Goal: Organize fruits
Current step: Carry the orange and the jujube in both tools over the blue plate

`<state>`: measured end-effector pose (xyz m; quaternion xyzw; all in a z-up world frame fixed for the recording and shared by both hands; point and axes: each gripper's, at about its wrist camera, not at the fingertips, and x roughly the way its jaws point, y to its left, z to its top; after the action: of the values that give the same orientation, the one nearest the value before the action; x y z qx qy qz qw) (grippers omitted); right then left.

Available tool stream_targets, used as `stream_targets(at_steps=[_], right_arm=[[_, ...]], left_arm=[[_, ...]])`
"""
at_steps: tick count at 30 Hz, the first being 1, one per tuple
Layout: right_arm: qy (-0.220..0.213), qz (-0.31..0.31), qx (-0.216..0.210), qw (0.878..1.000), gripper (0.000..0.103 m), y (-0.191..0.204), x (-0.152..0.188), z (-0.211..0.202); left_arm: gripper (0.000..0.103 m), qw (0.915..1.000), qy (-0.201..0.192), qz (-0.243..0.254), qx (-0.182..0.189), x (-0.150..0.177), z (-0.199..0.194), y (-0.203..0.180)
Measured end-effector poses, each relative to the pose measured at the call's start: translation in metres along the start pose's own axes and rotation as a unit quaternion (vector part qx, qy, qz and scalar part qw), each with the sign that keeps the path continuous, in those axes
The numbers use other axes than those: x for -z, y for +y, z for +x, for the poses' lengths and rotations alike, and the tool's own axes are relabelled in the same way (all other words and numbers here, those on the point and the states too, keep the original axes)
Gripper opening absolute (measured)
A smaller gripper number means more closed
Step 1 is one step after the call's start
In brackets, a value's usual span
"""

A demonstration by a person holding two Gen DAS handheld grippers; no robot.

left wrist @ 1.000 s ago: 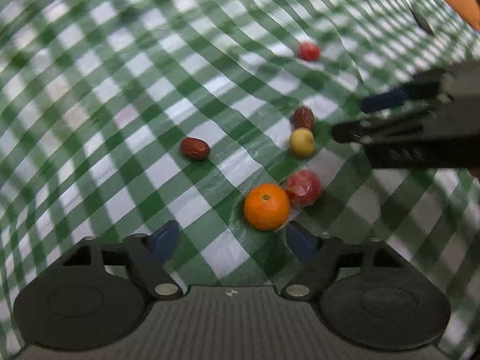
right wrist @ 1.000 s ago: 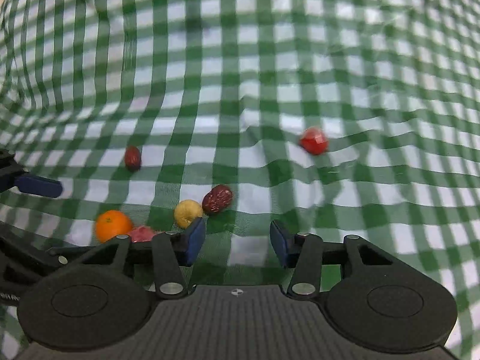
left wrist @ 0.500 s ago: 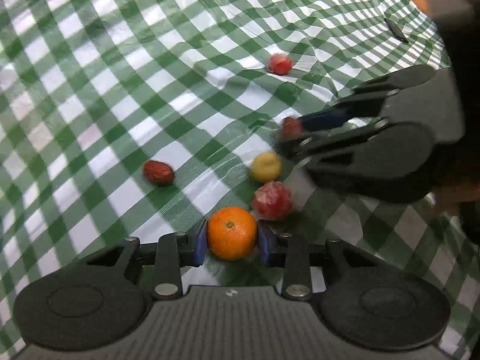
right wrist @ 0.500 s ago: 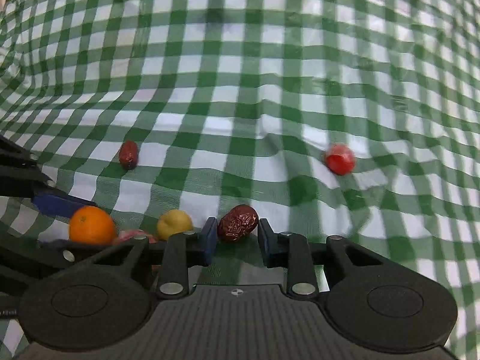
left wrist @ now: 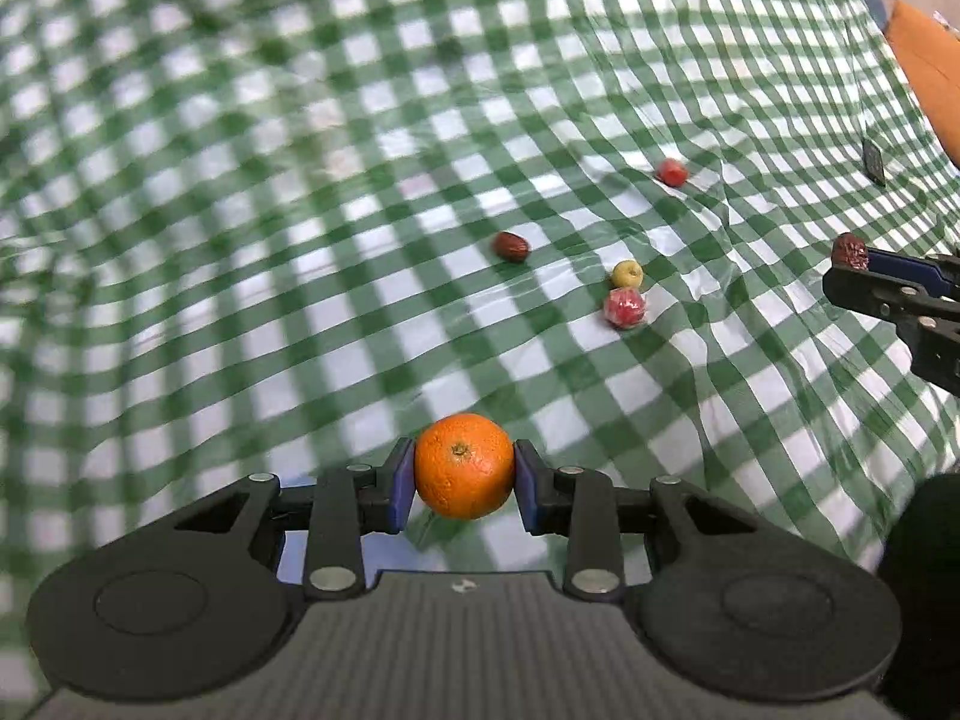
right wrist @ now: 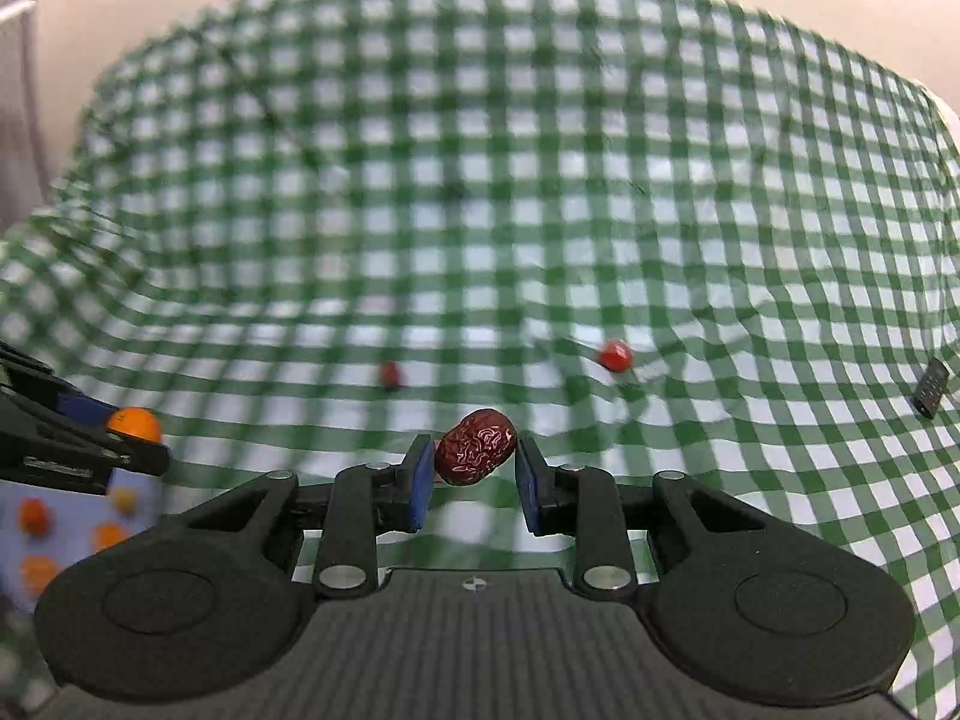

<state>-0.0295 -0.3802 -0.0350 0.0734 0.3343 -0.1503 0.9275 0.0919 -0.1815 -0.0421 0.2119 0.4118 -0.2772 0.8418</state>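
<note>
My left gripper (left wrist: 464, 474) is shut on an orange (left wrist: 464, 465) and holds it above the green checked cloth (left wrist: 300, 210). My right gripper (right wrist: 473, 471) is shut on a wrinkled red date (right wrist: 476, 447), also lifted; it shows at the right edge of the left wrist view (left wrist: 864, 276) with the date (left wrist: 849, 252) at its tip. On the cloth lie a second date (left wrist: 512, 246), a small yellow fruit (left wrist: 627, 274), a wrapped red fruit (left wrist: 624, 308) and a red fruit farther off (left wrist: 671, 172). The held orange shows at the left of the right wrist view (right wrist: 133, 425).
A small dark remote-like object (right wrist: 929, 387) lies on the cloth at the right. A blue sheet printed with fruit pictures (right wrist: 66, 528) shows at the lower left of the right wrist view. The cloth is wrinkled around the fruits.
Both grippers have lifted and pulled back from the fruit cluster, the left with the orange, the right with the date. The fruits on the cloth now look farther away.
</note>
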Motion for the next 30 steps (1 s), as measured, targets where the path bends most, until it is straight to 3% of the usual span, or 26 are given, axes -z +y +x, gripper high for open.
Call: stream_targets(at_steps=[4,13,18,30], right_arm=[[-0.02,-0.012,-0.037,0.999,0.03,0.026,-0.005,-0.042],[-0.037,-0.049,-0.103,0.993,0.03,0.101,-0.004,-0.12],[-0.02,-0.062,-0.123,0.99,0.03,0.135,0.018,-0.159],[-0.01,-0.095,-0.128,0.987,0.03,0.177,0.04,-0.172]], left_arm=[[0.038,0.9991,-0.026,-0.021,-0.027,0.023,-0.057,0.006],[0.037,0.995,-0.049,-0.085,-0.02,0.078,-0.151,0.023],[0.037,0.9933,-0.047,-0.103,-0.024,0.105,-0.173,0.034],[0.037,0.9874,-0.053,-0.145,-0.036,0.138,-0.191,0.064]])
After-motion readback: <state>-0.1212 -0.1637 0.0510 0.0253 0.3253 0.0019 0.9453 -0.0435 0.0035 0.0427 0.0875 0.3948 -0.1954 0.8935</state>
